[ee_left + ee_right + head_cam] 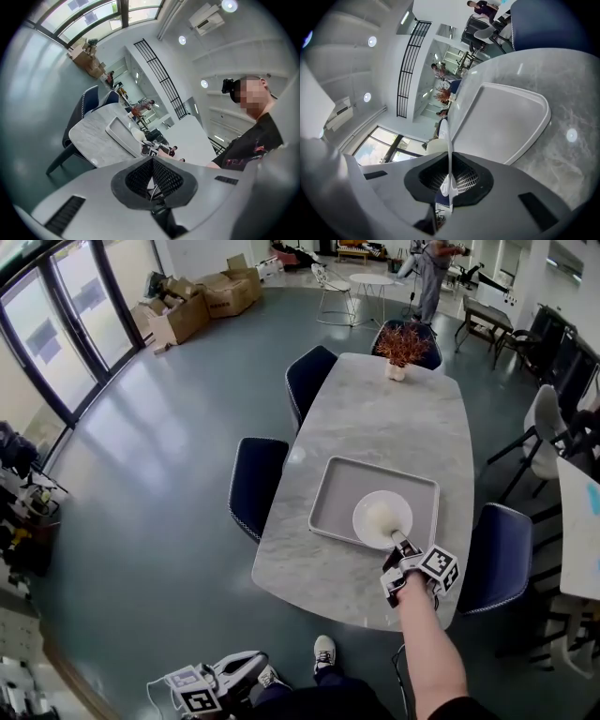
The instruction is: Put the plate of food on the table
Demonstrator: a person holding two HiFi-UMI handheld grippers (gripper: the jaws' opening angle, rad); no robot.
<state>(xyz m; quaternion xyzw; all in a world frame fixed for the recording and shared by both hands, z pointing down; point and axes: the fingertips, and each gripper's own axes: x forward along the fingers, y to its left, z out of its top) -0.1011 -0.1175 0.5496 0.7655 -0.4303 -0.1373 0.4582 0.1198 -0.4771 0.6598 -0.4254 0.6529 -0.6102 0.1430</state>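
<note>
A white plate (380, 519) with a pale mound of food sits over the near right part of a grey tray (337, 486) on the marble table (375, 409). My right gripper (401, 542) is shut on the plate's near rim. In the right gripper view the rim (449, 140) runs edge-on as a thin white line between the jaws (450, 185), with the tray (501, 117) beyond. My left gripper (202, 690) hangs low by the person's feet, away from the table. Its jaws (152, 174) are shut with nothing between them.
A potted plant (401, 348) stands at the table's far end. Dark blue chairs (255, 474) (497, 559) flank the table. Cardboard boxes (187, 310) and glass doors (56, 334) lie far left. A person's shoe (323, 652) is by the table's near edge.
</note>
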